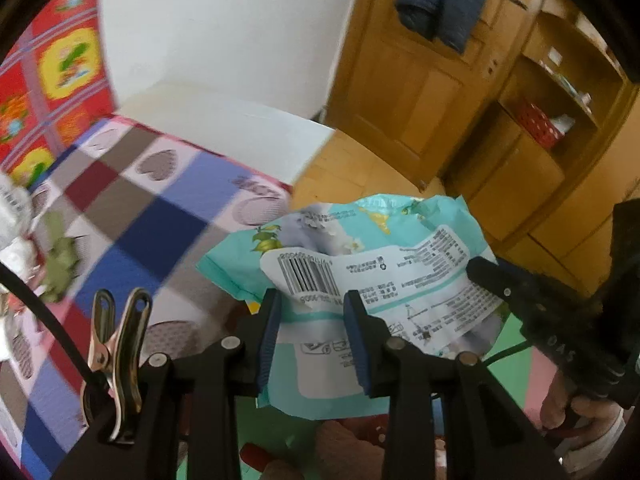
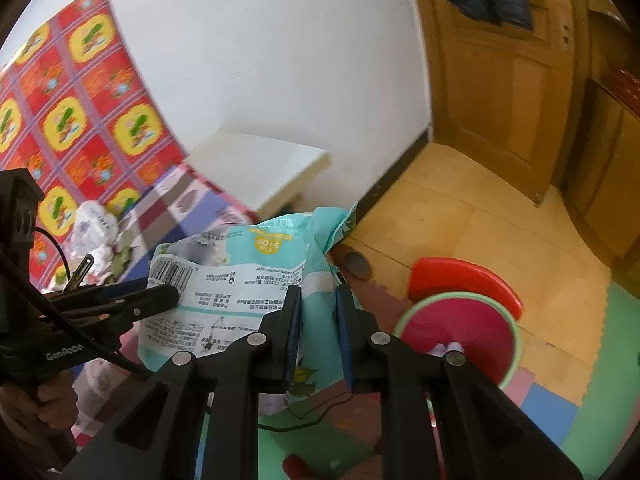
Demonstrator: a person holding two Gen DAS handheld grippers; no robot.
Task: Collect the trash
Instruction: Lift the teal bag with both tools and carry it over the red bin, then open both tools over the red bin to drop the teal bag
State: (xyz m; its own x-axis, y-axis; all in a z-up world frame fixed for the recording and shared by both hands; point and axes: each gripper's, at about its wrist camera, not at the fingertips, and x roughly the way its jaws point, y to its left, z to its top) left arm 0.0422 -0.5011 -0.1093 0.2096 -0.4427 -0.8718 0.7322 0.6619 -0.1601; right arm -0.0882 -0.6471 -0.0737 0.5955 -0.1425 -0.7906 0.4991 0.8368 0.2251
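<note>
Both tongs, left [image 1: 312, 312] and right [image 2: 318, 312], grip a teal wet-wipe packet [image 1: 372, 276] bearing a barcode label.

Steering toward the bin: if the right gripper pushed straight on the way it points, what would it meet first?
The right gripper is clamped on the crumpled teal plastic wipes packet; beyond it, probably the tan floor. The green-rimmed red bin sits off to its right.

Checked quilt [image 1: 132, 208], wooden door [image 2: 504, 80]
</note>
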